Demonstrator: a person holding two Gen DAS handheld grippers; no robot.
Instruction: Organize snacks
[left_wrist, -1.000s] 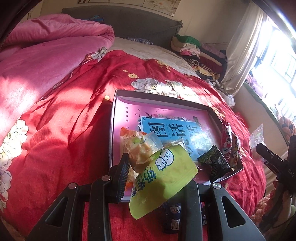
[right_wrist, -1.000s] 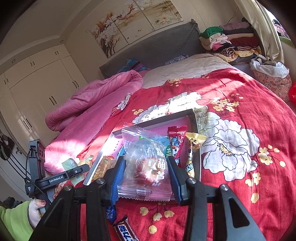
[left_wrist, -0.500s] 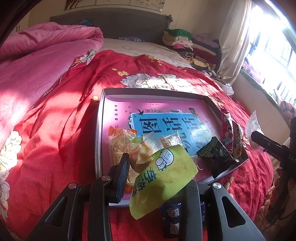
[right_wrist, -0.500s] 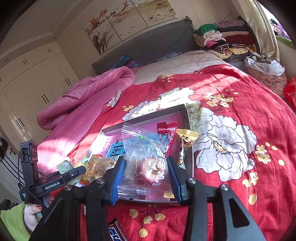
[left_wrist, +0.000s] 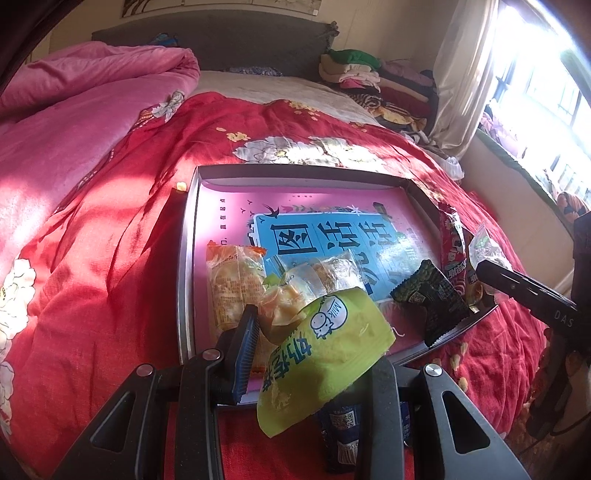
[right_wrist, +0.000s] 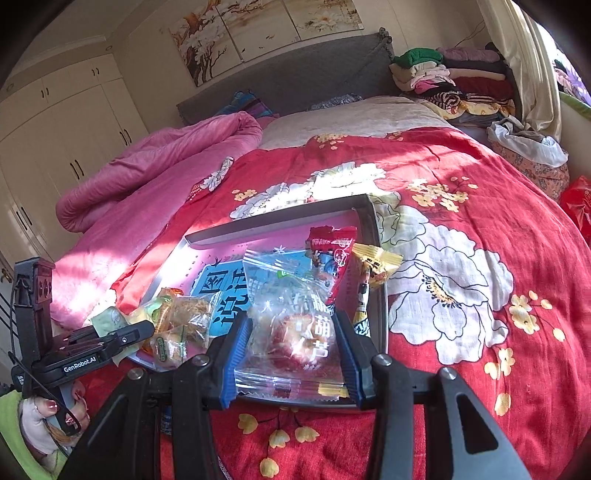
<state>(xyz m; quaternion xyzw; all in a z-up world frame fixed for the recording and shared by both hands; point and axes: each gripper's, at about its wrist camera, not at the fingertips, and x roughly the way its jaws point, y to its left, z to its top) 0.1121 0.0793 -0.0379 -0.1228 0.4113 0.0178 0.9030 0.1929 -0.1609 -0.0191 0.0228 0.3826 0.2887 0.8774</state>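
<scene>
You hold a green snack packet (left_wrist: 325, 354) clamped in your left gripper (left_wrist: 314, 354) and a clear candied-fruit bag (right_wrist: 291, 332) in your right gripper (right_wrist: 291, 354), both poised over the tray (left_wrist: 186, 258) on the bed for dropping in.

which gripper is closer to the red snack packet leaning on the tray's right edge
Right. The right gripper, shut on the clear candy bag, sits just below the red snack packet. The left gripper, holding the green packet, is at the tray's opposite near corner.
</scene>
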